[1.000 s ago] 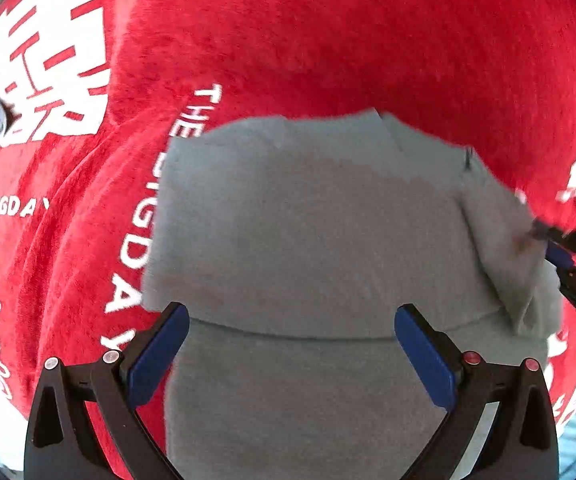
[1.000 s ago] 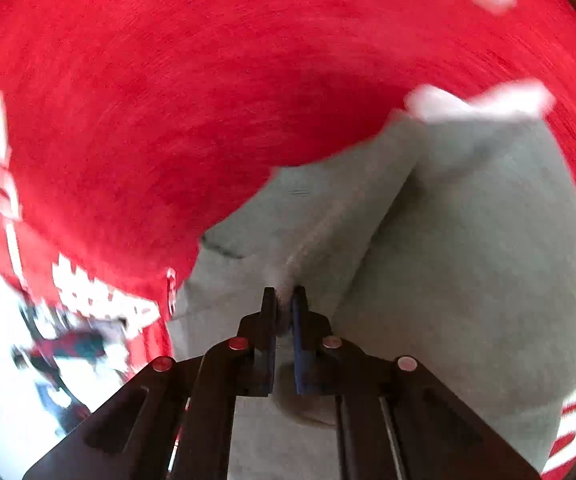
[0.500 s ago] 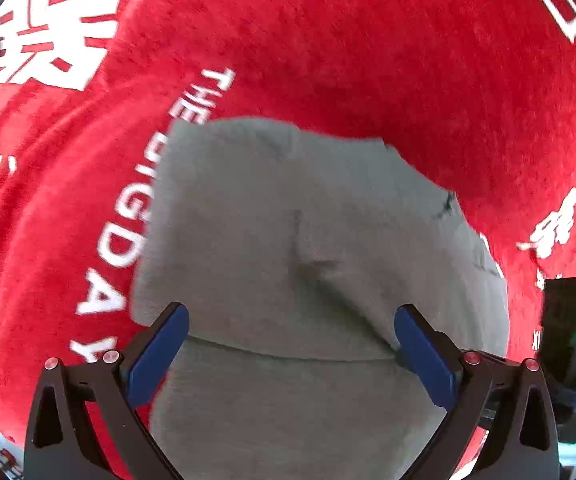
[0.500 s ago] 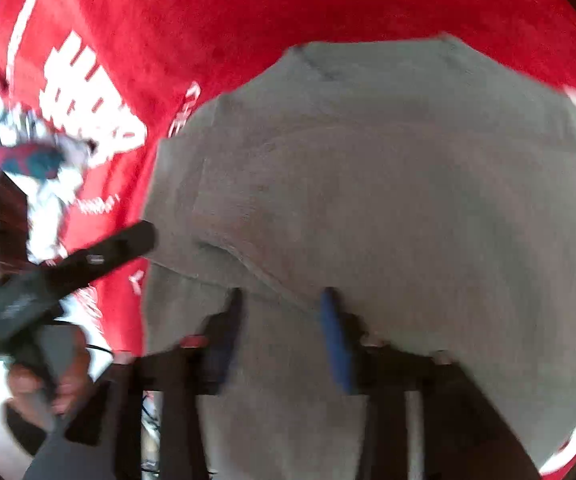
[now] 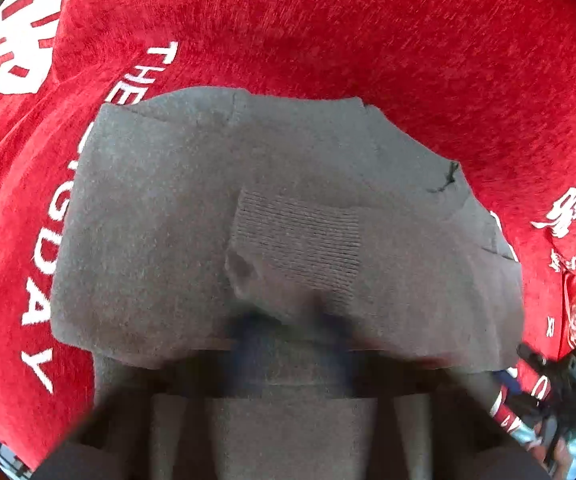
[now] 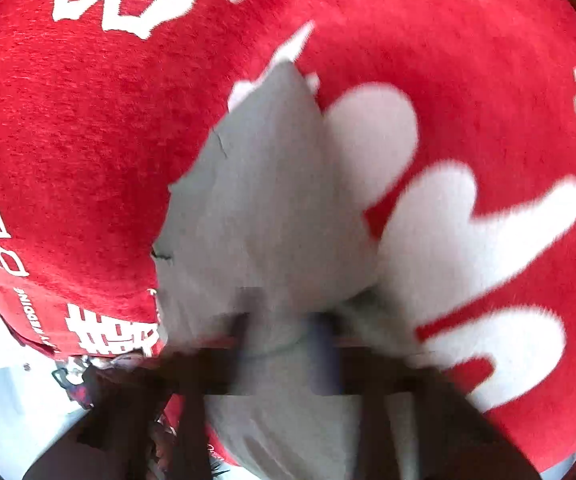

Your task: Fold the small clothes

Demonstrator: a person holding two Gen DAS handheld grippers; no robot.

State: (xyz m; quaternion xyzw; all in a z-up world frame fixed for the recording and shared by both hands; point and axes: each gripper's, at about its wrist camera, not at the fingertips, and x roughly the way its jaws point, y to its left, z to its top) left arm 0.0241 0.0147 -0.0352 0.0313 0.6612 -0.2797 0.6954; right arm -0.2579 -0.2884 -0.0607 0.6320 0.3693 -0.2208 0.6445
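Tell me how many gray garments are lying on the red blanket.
1. The gray garment lies partly folded on the red blanket, directly ahead of both grippers. Nothing shows whether another lies beneath it.

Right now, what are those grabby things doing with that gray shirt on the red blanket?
A person is folding a small gray garment that lies on a red cloth with white lettering. One ribbed cuff is already folded in over the middle. The left hand-held gripper is low at the near folded edge, its fingers blurred, so its grip is unclear. The right hand-held gripper is also blurred at the garment's edge, with gray fabric between its fingers.
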